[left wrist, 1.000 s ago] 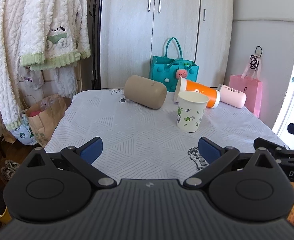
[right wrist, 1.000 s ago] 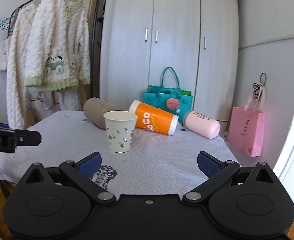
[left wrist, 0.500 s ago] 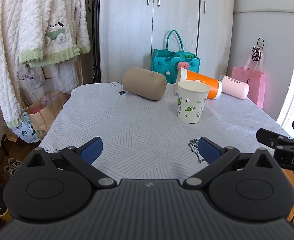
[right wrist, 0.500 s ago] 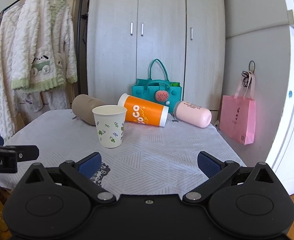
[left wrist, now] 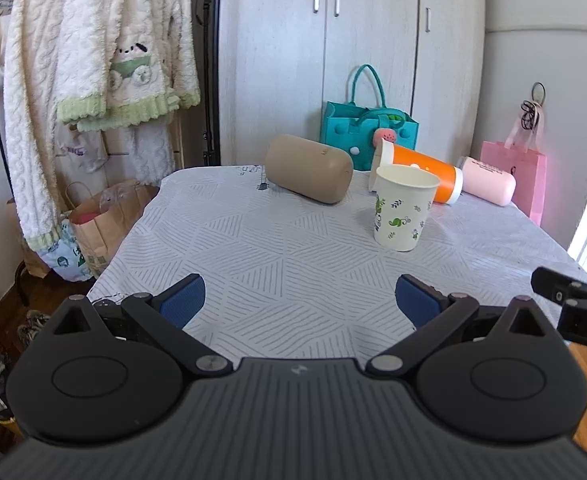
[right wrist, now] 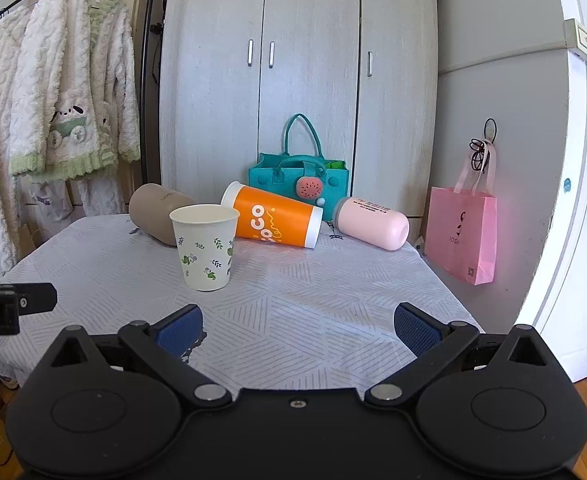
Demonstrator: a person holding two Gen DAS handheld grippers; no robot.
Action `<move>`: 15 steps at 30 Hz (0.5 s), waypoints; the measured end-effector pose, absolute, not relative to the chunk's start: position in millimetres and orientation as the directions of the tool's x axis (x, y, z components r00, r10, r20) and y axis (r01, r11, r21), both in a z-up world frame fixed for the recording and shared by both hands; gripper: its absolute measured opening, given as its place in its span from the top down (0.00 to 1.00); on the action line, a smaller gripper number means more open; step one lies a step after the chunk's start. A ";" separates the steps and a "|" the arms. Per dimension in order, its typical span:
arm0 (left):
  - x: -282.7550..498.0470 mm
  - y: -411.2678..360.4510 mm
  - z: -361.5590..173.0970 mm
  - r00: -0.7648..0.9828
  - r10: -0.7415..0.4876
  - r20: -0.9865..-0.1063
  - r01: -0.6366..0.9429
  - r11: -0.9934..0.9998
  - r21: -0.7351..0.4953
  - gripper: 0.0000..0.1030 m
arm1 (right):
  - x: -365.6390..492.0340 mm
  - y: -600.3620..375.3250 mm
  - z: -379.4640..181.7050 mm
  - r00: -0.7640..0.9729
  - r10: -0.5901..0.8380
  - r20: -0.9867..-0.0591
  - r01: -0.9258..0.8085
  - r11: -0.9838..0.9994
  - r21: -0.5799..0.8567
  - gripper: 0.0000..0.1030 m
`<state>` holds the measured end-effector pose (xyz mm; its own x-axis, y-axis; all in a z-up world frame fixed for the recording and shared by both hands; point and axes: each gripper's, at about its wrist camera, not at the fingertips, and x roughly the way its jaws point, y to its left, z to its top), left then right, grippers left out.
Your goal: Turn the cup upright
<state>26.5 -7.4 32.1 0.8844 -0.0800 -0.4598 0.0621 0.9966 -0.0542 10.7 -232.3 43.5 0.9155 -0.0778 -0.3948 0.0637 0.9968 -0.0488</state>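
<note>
A white paper cup with green leaf print (left wrist: 403, 208) (right wrist: 205, 246) stands upright, mouth up, on the table with the patterned grey cloth (left wrist: 277, 248) (right wrist: 313, 292). Behind it three cups lie on their sides: a tan one (left wrist: 307, 168) (right wrist: 155, 218), an orange one (left wrist: 421, 174) (right wrist: 271, 216) and a pink one (left wrist: 487, 180) (right wrist: 371, 222). My left gripper (left wrist: 299, 300) is open and empty near the table's front edge. My right gripper (right wrist: 297, 324) is open and empty, also at the near edge, well short of the cups.
A teal felt bag (left wrist: 367, 132) (right wrist: 299, 172) stands at the back of the table before a wardrobe (right wrist: 297, 80). A pink bag (right wrist: 461, 232) hangs at right. Fluffy robes (left wrist: 93, 60) and paper bags (left wrist: 101, 220) are left of the table.
Both grippers have drawn back a little and shifted their view; the cups have not moved. Both stay open and empty.
</note>
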 end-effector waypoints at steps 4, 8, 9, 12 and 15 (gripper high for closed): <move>28.4 -5.2 31.1 0.883 -0.050 -0.467 0.023 0.998 -0.062 0.00 | 10.3 -231.4 42.8 0.915 -0.081 -0.396 0.064 0.996 -0.054 0.00; 28.0 -4.1 29.8 0.886 -0.043 -0.462 0.016 0.998 -0.063 0.00 | 10.9 -230.9 42.1 0.914 -0.085 -0.397 0.068 0.996 -0.057 0.00; 28.2 -3.7 29.5 0.885 -0.046 -0.463 0.018 0.998 -0.065 0.00 | 11.2 -231.0 42.0 0.913 -0.086 -0.399 0.069 0.996 -0.057 0.00; 28.7 -3.5 28.5 0.881 -0.041 -0.471 0.015 0.998 -0.059 0.00 | 11.8 -231.4 40.8 0.909 -0.092 -0.405 0.075 0.996 -0.057 0.00; 27.6 -6.8 28.1 0.885 -0.028 -0.466 0.015 0.999 -0.031 0.00 | 12.3 -231.0 39.5 0.907 -0.104 -0.407 0.086 0.994 -0.063 0.00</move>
